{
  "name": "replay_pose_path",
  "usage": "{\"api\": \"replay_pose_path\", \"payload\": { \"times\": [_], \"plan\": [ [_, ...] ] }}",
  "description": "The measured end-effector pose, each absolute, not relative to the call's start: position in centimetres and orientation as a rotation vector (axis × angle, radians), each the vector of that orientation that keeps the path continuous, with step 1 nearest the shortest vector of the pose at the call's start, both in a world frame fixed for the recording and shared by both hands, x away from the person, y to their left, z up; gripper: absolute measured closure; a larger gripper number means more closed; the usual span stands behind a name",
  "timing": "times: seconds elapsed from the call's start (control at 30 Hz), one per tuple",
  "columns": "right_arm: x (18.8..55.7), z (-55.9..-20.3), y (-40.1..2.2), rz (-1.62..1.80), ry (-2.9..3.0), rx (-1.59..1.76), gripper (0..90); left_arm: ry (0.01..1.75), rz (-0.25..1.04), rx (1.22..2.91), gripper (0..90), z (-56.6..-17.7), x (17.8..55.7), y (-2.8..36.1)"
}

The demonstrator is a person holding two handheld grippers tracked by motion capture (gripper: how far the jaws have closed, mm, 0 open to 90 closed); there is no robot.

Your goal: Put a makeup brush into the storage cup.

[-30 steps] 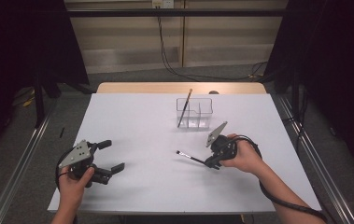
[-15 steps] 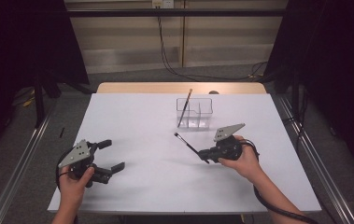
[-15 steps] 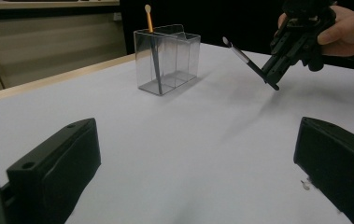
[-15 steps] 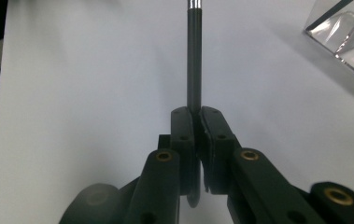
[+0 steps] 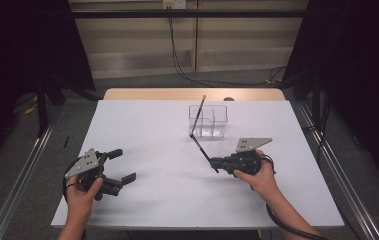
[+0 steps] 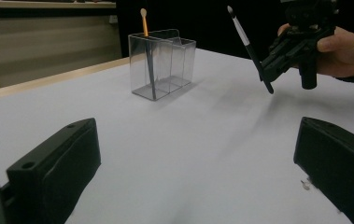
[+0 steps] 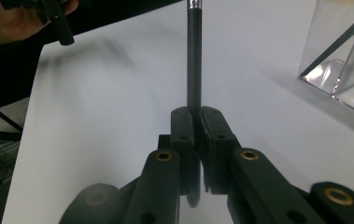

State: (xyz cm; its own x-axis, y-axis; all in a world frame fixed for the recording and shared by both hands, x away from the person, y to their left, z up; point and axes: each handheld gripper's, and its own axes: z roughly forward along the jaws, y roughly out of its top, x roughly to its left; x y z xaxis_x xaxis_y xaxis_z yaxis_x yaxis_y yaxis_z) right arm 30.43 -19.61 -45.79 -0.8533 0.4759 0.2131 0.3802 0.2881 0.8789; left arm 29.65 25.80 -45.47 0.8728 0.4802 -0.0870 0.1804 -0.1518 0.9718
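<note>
One brush (image 5: pixel 198 114) with an orange tip already stands tilted in the clear holder (image 5: pixel 208 121), its handle leaning in an end compartment, so that part of the work looks done. The second brush (image 5: pixel 201 146), a thin black one, is clamped between the closed jaws of the right gripper (image 5: pixel 218 163); in the right gripper view its shaft (image 7: pixel 194 60) rises straight out from between the pads (image 7: pixel 182 130), gripped near one end. Seen from above, the free end of this brush points up and away from the gripper toward the holder, its tip close to the holder's near wall but not yet over the rim. What I judge is left: lift the tip above the rim, bring it over a free compartment, lower it in and let go. The left gripper (image 5: pixel 118 165) rests well off to the other side of the right gripper, its jaws spread wide with nothing between them, low over the white table (image 5: pixel 147 130). From the left gripper view the holder (image 6: pixel 161 64) sits ahead, with the right gripper (image 6: pixel 277 58) beside it.
</note>
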Motion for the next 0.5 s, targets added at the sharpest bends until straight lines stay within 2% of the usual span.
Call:
{"api": "replay_pose_path", "payload": {
  "times": [0.5],
  "plan": [
    [30.09,-46.0,-19.49,1.758,2.343,0.786,84.6,0.507,0.273,1.705,0.4,-45.04,29.77,25.12]
  ]
}}
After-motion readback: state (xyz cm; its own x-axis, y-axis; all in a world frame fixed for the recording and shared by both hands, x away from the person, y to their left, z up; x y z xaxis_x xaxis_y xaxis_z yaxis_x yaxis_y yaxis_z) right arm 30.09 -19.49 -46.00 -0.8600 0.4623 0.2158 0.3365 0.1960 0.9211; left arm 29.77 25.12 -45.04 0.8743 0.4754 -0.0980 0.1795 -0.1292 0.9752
